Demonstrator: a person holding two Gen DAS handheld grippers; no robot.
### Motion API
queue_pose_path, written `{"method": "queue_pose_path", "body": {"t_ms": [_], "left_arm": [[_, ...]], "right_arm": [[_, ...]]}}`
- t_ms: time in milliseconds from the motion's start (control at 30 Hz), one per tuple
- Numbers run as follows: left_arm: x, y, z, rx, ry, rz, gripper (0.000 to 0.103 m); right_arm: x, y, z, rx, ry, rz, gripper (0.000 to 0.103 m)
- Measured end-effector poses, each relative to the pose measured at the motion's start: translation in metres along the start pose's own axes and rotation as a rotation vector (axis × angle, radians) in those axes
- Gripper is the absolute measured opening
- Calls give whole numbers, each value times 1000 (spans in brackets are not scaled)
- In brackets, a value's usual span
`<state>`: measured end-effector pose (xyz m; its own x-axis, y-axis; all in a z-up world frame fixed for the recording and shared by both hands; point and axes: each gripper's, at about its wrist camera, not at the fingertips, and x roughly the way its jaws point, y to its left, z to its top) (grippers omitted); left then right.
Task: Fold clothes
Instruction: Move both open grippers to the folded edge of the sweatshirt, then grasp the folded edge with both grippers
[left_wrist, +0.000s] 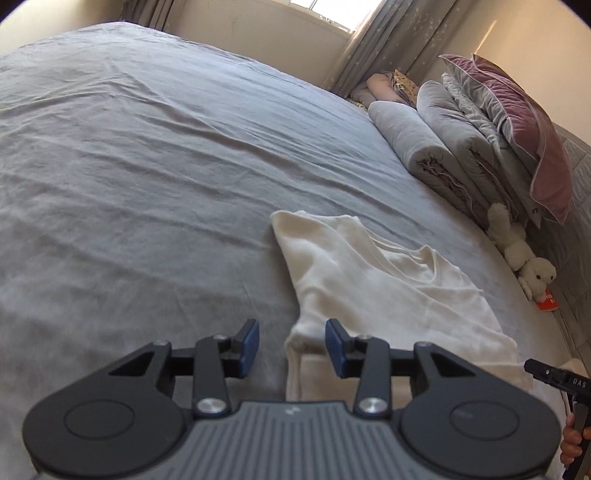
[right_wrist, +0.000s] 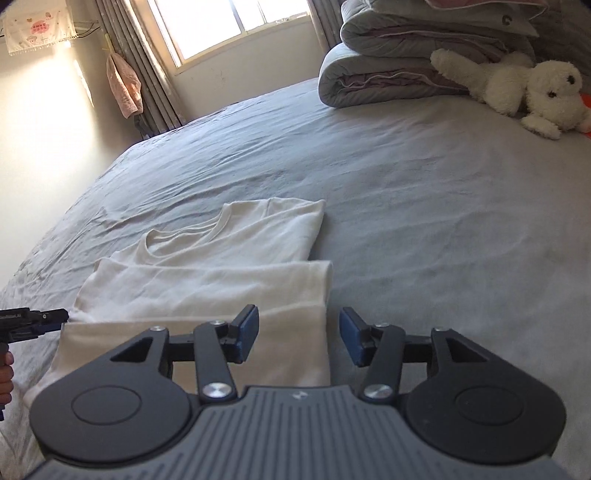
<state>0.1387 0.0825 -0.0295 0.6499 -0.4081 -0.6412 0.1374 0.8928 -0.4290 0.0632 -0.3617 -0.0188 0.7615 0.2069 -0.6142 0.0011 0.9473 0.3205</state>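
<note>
Lying flat on the grey bed sheet, the white shirt occupies the lower centre-right of the left wrist view and the lower centre-left of the right wrist view. The garment is partly folded: in the right wrist view a folded band crosses the frame below the neckline, and the collar opening faces the upper part of the frame. One sleeve corner points toward the upper centre of the left wrist view.

Left claw: jaws apart, nothing pressed between the blue pads. It sits at the lower centre of its own view, above the left-hand edge of the shirt. The cloth edge shows in the gap between the pads, but whether a pad touches it cannot be told.

Right claw: jaws apart, nothing clamped. It sits at the lower centre of its own view, straddling the right-hand edge of the shirt; the left pad lies over cloth, the right pad over bare sheet. Contact with the cloth cannot be confirmed.

Each claw appears at the edge of the other camera's view, with a hand gripping its handle.

Surroundings: folded grey quilts lie at the upper right of the left wrist view, with a pink pillow stacked on them. A white plush toy lies just beside the quilts at the upper right of the right wrist view. A window with curtains occupies the upper centre.
</note>
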Motion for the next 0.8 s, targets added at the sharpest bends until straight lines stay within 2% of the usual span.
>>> {"method": "queue_pose_path", "body": {"t_ms": [167,300,433,567,667,733,767,800], "left_arm": [[28,4,20,-16,20,-45,40],[49,9,34,-38,23,-80,39],[67,17,43,-92,10,-121,26],[81,26,48,-157,15,-168,20],[86,24,50,-165,19,-176,15],[87,19,50,-154,17,-172,11],[87,17,50,-145,15,-170,10],[85,14,50,-132,7,-165,9]], "right_arm": [[36,-2,20,-45,47,-9,53],[66,-14,35,-11,64,7,54],[83,-20,50,0,51,27,54],[99,-18,61,-35,53,26,54],[110,-13,69,-63,54,23,55],[115,-10,72,-67,55,19,47],[117,-10,73,-66,56,18,31],[119,-9,75,-65,57,16,20]]}}
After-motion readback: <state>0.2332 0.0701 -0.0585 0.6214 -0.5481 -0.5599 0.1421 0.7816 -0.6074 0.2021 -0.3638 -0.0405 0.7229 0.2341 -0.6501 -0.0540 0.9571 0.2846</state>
